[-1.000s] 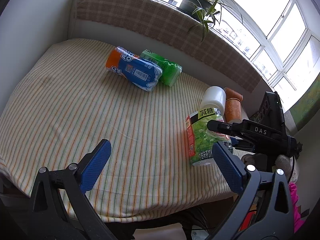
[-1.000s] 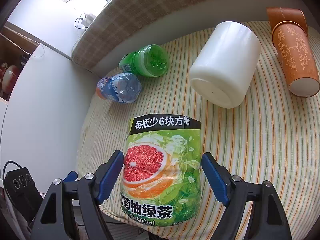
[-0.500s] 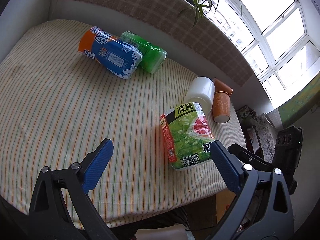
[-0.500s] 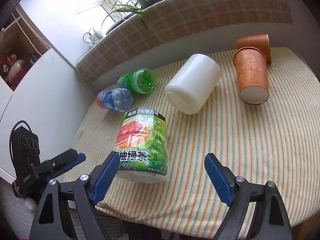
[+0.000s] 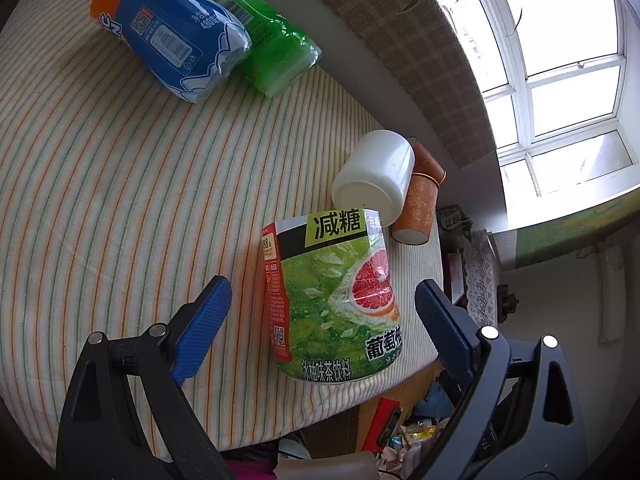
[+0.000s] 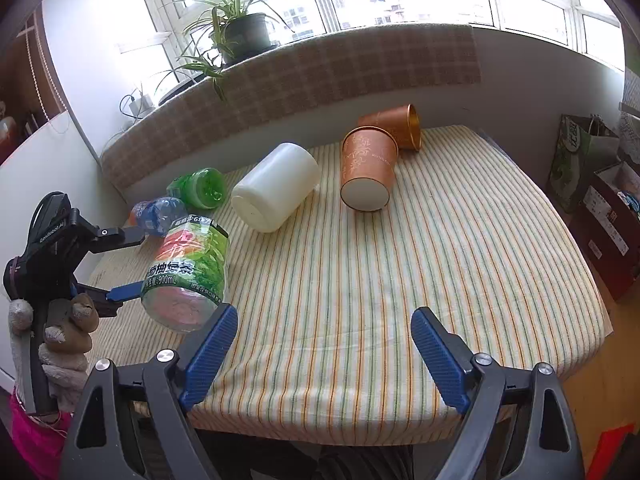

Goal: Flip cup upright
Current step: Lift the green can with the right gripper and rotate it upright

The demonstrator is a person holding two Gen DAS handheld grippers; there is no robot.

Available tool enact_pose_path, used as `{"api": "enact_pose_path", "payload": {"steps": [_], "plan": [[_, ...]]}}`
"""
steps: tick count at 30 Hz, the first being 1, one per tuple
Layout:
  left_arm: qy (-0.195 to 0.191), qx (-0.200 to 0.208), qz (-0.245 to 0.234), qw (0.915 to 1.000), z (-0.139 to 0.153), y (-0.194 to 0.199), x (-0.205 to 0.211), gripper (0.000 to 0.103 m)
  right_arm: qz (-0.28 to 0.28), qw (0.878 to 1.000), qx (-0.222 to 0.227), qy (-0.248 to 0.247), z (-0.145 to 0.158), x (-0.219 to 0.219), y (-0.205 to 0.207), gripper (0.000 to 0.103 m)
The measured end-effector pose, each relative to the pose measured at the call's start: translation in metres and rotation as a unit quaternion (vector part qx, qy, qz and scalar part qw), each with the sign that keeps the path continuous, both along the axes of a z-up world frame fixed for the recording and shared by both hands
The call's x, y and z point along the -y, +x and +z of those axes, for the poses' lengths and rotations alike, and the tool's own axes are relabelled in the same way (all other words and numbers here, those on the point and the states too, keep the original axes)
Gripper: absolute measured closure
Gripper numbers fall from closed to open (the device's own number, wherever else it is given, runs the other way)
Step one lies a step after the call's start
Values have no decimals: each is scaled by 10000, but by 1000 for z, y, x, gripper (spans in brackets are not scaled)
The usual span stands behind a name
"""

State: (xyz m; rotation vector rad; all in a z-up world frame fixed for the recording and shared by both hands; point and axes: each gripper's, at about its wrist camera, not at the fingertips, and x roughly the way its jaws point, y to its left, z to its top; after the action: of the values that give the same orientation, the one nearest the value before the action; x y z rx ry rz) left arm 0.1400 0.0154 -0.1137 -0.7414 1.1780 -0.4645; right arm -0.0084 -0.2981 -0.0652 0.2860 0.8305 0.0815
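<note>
Step in hand, as judged: approach to a grasp; no cup has yet been set upright. The left gripper (image 5: 320, 320) is seen low in the left wrist view with jaws spread wide on either side of the green cup (image 5: 336, 300), apparently not touching it. The right gripper (image 6: 324, 356) sits at the bottom of the right wrist view, jaws spread, holding nothing, above bare striped cloth (image 6: 460, 260).

Task item: the green cup, cut from a grapefruit tea bottle, lies on its side at lower centre of the left wrist view, near the table edge. In the right wrist view it appears at left of frame (image 6: 186, 276), its clear end turned towards the camera; whether that end is the open mouth cannot be told. The label is glossy and the wall looks thin, so it is judged likely to dent under a hard squeeze.

Next move, as judged: the left jaws are to be closed gently on the cup's sides, then the cup rotated until it stands.

Other items, all lying on their sides:
- white cup (image 6: 276, 196), centre of right wrist view
- two copper cups (image 6: 368, 168), right of the white one
- blue bottle piece (image 5: 168, 28) and green bottle piece (image 5: 272, 52), upper left of left wrist view, touching
</note>
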Motion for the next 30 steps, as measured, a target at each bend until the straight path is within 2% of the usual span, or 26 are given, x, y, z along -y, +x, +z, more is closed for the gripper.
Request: {"api": "enact_pose_path", "payload": {"steps": [11,16,25,30], "plan": [[-368,-489,51,9981,-21,22,16,9,-139,9999,-13,25,-1,11,-5,12],[-369,-596,35,9975,-26,25,19,17,-175,9998,-57,44,-5,14,-4,11],[-253,-556,-2,9981,-27,28,26,21,-280,9995,-158,76,-13,21,-4,11],[38,-256,-55,9997,-15,23,33,21,-317,9993,-165,119,-13,23,-4,11]]}}
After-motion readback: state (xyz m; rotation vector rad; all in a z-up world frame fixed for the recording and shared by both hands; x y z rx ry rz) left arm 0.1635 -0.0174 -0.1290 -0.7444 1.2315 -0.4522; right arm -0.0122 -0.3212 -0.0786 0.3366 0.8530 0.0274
